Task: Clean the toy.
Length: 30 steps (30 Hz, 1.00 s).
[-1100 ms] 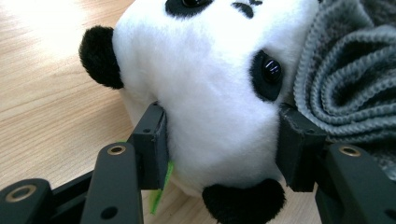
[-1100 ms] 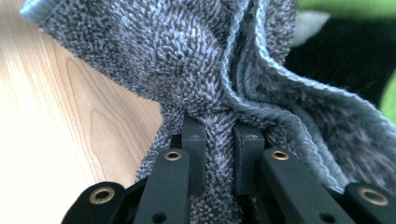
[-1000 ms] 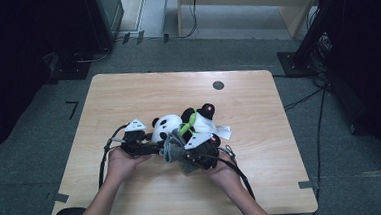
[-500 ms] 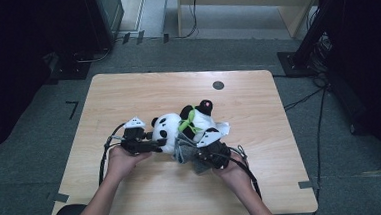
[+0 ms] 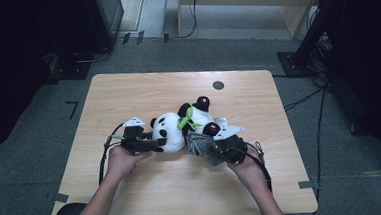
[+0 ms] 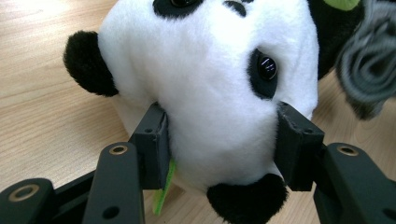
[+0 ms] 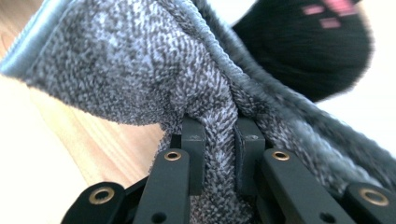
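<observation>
A black-and-white plush panda with a green ribbon lies on its back across the middle of the wooden table. My left gripper is shut on the panda's head, its pads pressing into both cheeks. A grey towel lies against the panda's lower body. My right gripper is shut on the grey towel, a fold of it pinched between the pads. A black paw with pink marks shows just behind the towel.
A small dark round cap sits in the tabletop near the far edge. Cables trail from both grippers toward the table's front edge. Dark equipment and a wooden cabinet stand on the floor beyond the table.
My right gripper has moved to the right and toward the near edge, pulling the grey towel along. The left gripper has stayed on the panda's head.
</observation>
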### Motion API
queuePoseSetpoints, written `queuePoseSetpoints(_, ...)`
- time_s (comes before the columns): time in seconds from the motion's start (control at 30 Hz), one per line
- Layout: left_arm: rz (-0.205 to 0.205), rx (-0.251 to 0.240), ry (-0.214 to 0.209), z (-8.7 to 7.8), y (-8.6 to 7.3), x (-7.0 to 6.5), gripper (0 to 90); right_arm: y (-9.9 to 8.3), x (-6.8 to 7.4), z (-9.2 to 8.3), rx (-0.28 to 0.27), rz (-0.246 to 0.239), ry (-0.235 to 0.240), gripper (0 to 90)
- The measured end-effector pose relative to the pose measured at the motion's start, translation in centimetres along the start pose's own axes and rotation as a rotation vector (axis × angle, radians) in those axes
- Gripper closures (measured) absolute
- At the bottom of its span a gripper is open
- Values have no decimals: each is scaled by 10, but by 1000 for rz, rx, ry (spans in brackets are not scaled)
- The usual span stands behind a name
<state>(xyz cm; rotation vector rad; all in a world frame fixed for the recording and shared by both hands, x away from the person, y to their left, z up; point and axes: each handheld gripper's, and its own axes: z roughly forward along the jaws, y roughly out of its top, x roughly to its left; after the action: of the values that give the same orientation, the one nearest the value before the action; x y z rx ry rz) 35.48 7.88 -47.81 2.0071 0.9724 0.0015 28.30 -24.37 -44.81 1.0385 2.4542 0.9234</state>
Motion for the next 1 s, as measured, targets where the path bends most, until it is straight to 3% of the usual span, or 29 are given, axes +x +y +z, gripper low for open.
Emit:
queuePoseSetpoints(0.33, -11, -2, 0, 0, 0, 0, 455, 10, -9, -35, -83, -1, -65, 787)
queuePoseSetpoints(0.43, -8, -2, -2, 0, 0, 0, 454, 13, -12, -49, -121, 18, -80, 788)
queuePoseSetpoints(0.53, 1, 1, 1, 0, 1, -1, 453, 24, -14, -61, -187, 44, -63, 789)
queuePoseSetpoints(0.67, 57, 6, 17, 0, 0, -7, 454, 44, -10, -73, -266, 55, -31, 789)
queuePoseSetpoints(0.8, 49, -2, 8, 0, -1, -6, 454, 61, 0, -60, -269, 32, 16, 788)
queuePoseSetpoints(1.0, 72, -22, 14, -1, -7, -7, 445, 76, 19, -12, -214, -31, 66, 787)
